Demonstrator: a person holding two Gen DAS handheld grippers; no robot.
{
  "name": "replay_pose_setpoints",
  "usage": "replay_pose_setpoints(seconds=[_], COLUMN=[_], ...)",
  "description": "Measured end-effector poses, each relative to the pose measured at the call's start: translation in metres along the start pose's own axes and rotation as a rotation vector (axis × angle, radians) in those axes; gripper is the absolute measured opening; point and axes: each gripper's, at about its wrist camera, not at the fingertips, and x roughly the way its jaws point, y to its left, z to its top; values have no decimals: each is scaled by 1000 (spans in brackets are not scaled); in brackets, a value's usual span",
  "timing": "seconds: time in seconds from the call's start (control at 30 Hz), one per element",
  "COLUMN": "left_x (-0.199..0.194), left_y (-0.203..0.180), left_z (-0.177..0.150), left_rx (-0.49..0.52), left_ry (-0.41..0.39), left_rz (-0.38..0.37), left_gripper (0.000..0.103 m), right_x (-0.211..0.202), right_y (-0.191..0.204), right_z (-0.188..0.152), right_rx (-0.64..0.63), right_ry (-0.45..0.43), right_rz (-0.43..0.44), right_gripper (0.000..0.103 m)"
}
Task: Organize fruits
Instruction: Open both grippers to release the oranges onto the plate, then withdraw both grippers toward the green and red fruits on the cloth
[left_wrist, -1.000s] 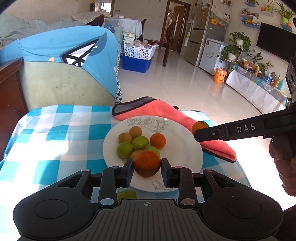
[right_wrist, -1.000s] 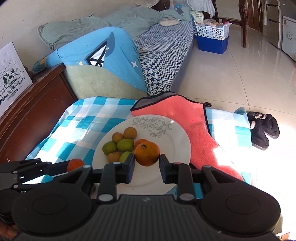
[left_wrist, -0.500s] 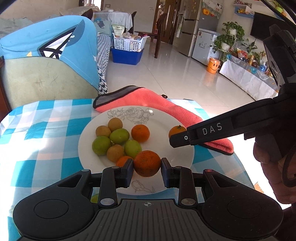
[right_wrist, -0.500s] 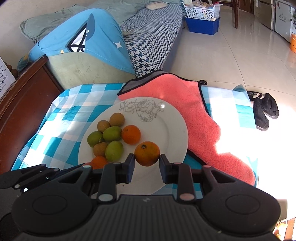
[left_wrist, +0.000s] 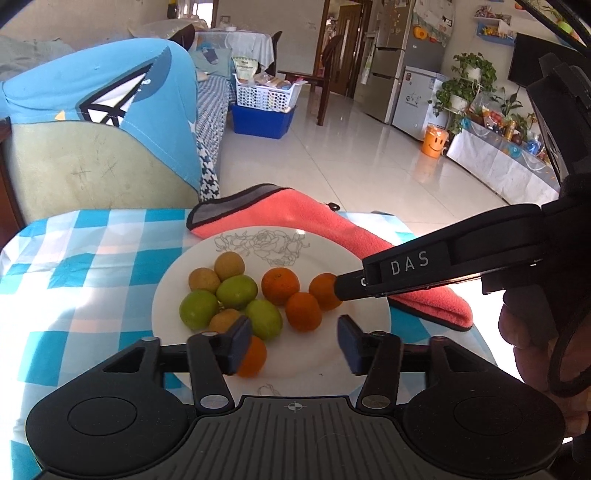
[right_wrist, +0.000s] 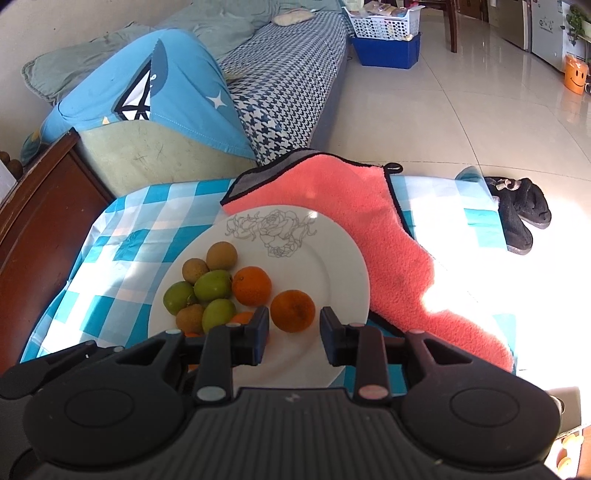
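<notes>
A: so where's the left wrist cam? 
B: sits right behind its own fingers (left_wrist: 236, 343), tilted down and forward, close over the near rim of the plate (left_wrist: 369, 314). Room stretches out past the fingertips.

A: and the right one? 
B: same deal behind its fingers (right_wrist: 258, 332), steeper, sofa (right_wrist: 288, 74) beyond the tips. Both share the plate (right_wrist: 332, 258), fruit and pink towel (right_wrist: 388, 236).

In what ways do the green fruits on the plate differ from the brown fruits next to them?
The green fruits are bigger than the brown fruits. The green fruits look smooth and glossy; the brown fruits look dull. Both kinds number three and lie bunched together on the white plate.
</notes>
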Motion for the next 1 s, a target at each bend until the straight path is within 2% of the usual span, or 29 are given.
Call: replay_pose_setpoints(seconds=[0.07, 0.17, 0.5, 0.7, 1.0], left_x=[-5, -12, -53, -78, -104], left_y=[0, 1, 29, 52, 71], left_z=[2, 6, 19, 22, 7], left_rx=[8, 6, -31, -65, -75], left_ry=[-12, -4, -24, -46, -35], left_rz=[14, 34, 109, 148, 182], left_gripper=[60, 68, 77, 80, 82], right_x=[-1, -4, -19, -28, -36], right_y=[0, 2, 10, 20, 36], right_z=[1, 1, -2, -8, -20], right_rx=[4, -4, -32, -48, -90], right_ry=[-6, -14, -39, -46, -56], right_rz=[-1, -2, 14, 40, 65], right_gripper=[32, 33, 36, 37, 37])
